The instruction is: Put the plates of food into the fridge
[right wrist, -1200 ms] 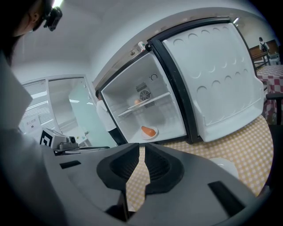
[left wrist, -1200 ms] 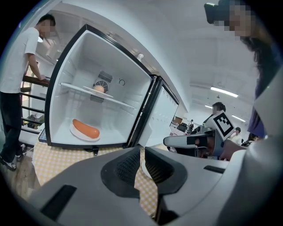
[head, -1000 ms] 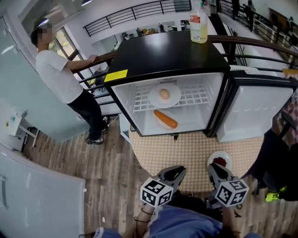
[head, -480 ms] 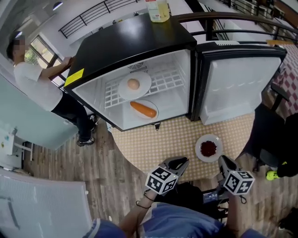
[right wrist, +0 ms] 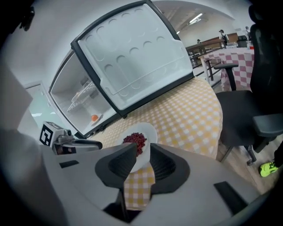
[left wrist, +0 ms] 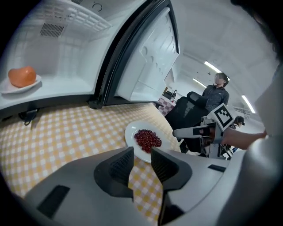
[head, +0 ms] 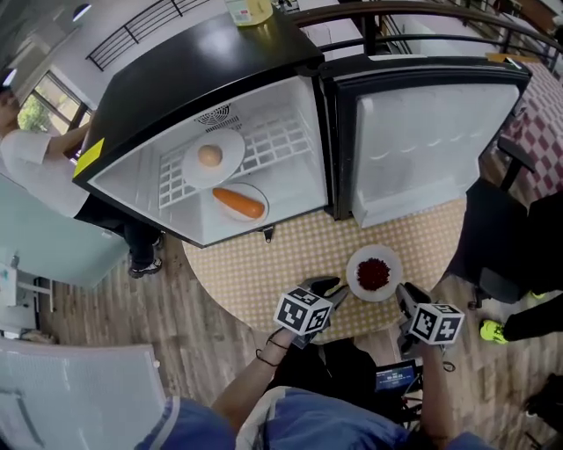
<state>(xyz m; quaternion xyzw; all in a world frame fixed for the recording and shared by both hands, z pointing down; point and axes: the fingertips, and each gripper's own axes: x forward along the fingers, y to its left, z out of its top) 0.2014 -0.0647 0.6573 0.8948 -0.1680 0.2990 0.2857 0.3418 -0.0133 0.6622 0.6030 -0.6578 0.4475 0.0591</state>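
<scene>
Plate (head: 355, 262) of red food (head: 373, 274) on checked table (head: 255, 277) before open fridge (head: 193, 79), left gripper (head: 329, 289) just beside it — jaws just been opening, partway apart, nothing between, right gripper (head: 404, 295) jaws apart — plate rim at its tips, not pinched.

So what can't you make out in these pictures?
Bottle atop the fridge, head view: cut off by the top edge.
Person, head view: cut off by the left edge.
Pale round food on the shelf plate, head view: too small to name.
Red bits on the nearer plate, left gripper view: too small to name.
</scene>
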